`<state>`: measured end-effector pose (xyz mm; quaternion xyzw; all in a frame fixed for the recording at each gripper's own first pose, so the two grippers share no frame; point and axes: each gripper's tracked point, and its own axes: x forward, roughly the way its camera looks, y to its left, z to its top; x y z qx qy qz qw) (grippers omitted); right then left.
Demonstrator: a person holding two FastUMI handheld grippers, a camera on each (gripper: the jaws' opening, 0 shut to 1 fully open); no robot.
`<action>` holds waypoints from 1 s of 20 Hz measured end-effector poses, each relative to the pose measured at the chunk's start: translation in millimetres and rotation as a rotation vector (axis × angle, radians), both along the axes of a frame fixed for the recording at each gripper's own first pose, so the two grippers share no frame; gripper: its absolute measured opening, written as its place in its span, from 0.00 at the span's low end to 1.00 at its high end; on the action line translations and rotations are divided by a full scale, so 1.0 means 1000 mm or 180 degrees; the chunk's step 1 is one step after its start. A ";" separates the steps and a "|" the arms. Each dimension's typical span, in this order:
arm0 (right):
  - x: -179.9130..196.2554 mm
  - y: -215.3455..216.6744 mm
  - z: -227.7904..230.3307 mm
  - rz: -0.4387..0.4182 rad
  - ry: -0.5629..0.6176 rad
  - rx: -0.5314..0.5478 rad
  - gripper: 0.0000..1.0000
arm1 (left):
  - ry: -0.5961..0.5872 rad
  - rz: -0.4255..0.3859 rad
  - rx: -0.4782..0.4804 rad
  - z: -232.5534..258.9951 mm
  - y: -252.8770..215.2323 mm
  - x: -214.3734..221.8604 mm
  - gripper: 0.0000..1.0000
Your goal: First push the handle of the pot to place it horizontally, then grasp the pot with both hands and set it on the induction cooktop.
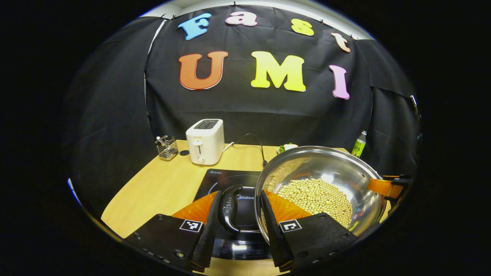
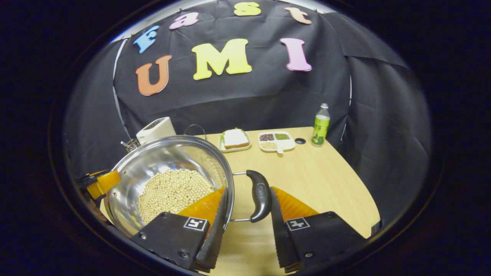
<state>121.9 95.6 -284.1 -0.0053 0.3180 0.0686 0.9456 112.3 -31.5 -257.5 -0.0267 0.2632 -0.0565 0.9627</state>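
A steel pot (image 1: 326,165) (image 2: 165,161) holding pale beans hangs between both grippers, over the right part of the black induction cooktop (image 1: 226,182). My left gripper (image 1: 241,193) is shut on the pot: one finger lies outside the black side handle (image 1: 229,209), the other inside the rim. My right gripper (image 2: 249,188) grips the opposite handle (image 2: 260,195) the same way. Each gripper also appears across the pot in the other's view, the right gripper (image 1: 387,188) and the left gripper (image 2: 98,183). Whether the pot's base touches anything is hidden.
On the wooden table (image 2: 326,180), a white toaster (image 1: 204,141) and a wire holder (image 1: 167,147) stand at the back left. A sandwich plate (image 2: 234,140), a divided dish (image 2: 276,141) and a green bottle (image 2: 320,124) line the back right. A cable (image 1: 253,138) runs behind the cooktop.
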 end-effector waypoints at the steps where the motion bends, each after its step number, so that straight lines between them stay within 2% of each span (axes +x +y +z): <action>1: 0.002 0.009 0.000 0.0029 0.0006 -0.0003 0.60 | 0.0000 0.0032 -0.0002 0.000 0.008 0.004 0.58; 8: 0.031 0.068 0.004 0.0201 -0.0009 -0.0041 0.60 | 0.0021 0.0202 -0.0003 0.003 0.046 0.026 0.58; 12: 0.056 0.098 0.002 0.0295 -0.0004 -0.0044 0.59 | 0.0036 0.0310 0.0006 -0.004 0.071 0.056 0.58; 20: 0.093 0.137 -0.027 0.0451 0.0090 -0.0229 0.61 | 0.0225 0.0496 -0.0018 -0.041 0.093 0.087 0.58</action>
